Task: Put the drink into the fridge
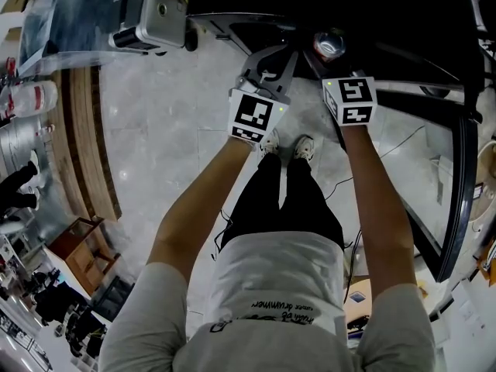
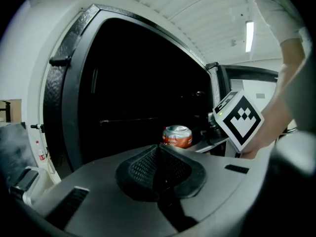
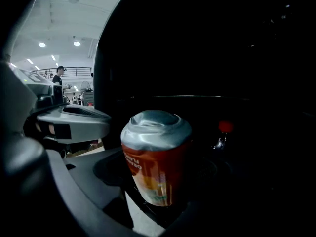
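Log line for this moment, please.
right gripper: shut on can | left gripper: shut, empty | can: upright, facing dark fridge | placed: not yet

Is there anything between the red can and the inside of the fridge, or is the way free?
Nothing visible blocks it: the fridge stands open and the can faces its dark inside. What looks like a red-capped bottle stands deeper in, off to the right.

Red aluminium drink can (image 3: 157, 157), silver-topped, slightly dented, held upright before the dark interior of the open black fridge (image 3: 232, 48).
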Demonstrator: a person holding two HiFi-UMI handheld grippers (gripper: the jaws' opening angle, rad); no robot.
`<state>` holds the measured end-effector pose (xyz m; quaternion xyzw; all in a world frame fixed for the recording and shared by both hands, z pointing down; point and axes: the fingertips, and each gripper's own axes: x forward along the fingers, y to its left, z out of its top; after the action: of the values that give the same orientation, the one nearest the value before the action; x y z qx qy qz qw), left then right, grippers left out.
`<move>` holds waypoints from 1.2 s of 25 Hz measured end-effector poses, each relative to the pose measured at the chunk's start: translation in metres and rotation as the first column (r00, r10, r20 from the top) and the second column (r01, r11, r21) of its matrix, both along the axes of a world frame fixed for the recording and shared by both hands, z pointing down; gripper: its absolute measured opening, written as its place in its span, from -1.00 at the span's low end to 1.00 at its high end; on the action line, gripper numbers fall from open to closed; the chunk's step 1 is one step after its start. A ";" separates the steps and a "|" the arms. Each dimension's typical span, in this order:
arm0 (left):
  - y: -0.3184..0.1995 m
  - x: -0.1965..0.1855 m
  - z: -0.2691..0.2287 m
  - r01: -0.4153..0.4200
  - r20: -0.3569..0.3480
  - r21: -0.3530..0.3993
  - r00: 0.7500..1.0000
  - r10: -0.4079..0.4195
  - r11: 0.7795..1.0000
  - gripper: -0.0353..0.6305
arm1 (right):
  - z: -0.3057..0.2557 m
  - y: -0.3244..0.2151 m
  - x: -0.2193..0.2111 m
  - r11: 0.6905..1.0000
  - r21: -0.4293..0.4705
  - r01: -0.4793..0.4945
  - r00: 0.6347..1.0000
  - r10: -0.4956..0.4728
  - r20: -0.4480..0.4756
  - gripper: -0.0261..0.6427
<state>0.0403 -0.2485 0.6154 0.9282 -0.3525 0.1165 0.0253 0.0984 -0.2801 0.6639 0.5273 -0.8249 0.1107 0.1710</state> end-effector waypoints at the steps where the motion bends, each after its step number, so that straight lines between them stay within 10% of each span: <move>1: -0.003 0.002 0.003 -0.001 0.003 -0.004 1.000 0.001 1.000 -0.83 | 0.002 -0.004 0.000 1.000 -0.003 -0.003 1.000 0.003 0.002 0.08; 30: -0.040 0.018 0.037 0.008 0.008 -0.097 1.000 -0.007 0.995 -0.83 | 0.062 -0.053 0.017 0.993 -0.106 -0.055 0.998 0.057 0.018 0.08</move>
<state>0.0585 -0.2881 0.6523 0.9241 -0.3498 0.1369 0.0696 0.1156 -0.3335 0.7257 0.5394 -0.8045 0.1643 0.1866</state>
